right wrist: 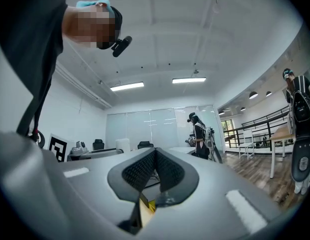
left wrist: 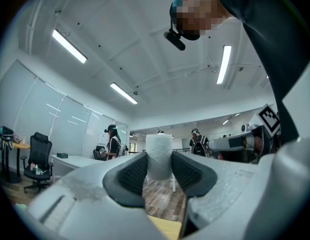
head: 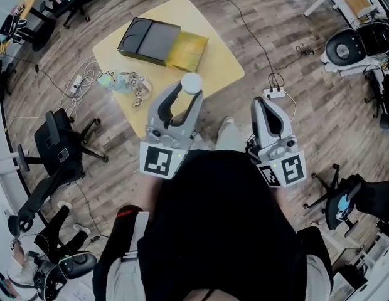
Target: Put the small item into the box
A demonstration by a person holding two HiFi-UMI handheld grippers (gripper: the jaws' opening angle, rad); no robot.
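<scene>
A small white cylinder (head: 192,83) is pinched between the jaws of my left gripper (head: 189,91), which is raised and points toward the near corner of the yellow table (head: 216,64). The left gripper view shows the cylinder (left wrist: 159,155) standing upright between the dark pads of the left gripper (left wrist: 159,168). A flat dark box (head: 148,40) with a yellowish part (head: 189,51) beside it lies on the table, beyond the cylinder. My right gripper (head: 263,103) is held up to the right, off the table; in its own view the right gripper (right wrist: 155,167) is shut on nothing.
A crumpled clear wrapper (head: 124,81) lies at the table's left edge. Office chairs (head: 59,150) stand to the left, another (head: 346,45) at the upper right. A power strip (head: 274,93) and cables lie on the wooden floor. Other people stand in the room (left wrist: 113,143).
</scene>
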